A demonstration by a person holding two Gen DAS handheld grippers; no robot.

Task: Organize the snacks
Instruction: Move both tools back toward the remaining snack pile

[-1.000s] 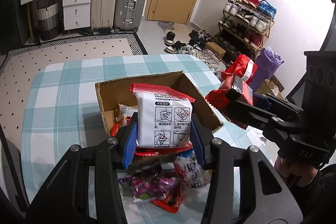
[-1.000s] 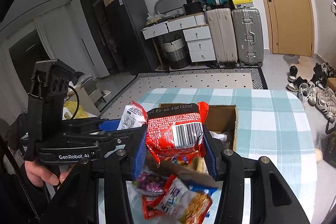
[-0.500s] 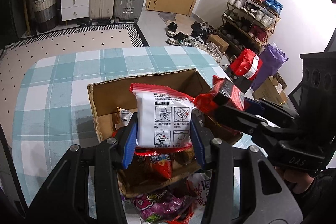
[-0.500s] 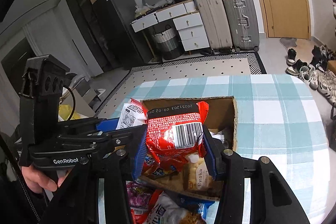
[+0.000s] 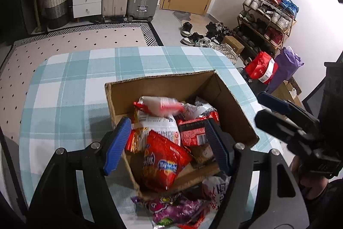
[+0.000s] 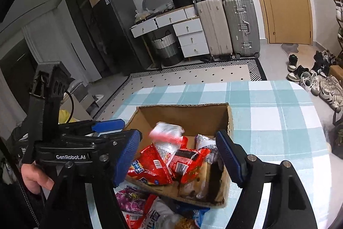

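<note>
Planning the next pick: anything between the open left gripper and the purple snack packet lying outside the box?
Nothing visible. The purple snack packet lies on the table just below the left gripper, outside the cardboard box's near wall.

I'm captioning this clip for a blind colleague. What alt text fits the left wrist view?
The open left gripper hangs over a cardboard box full of snack packets on a teal checked tablecloth. More packets lie outside the box's near edge, and the right gripper is at the right.
</note>
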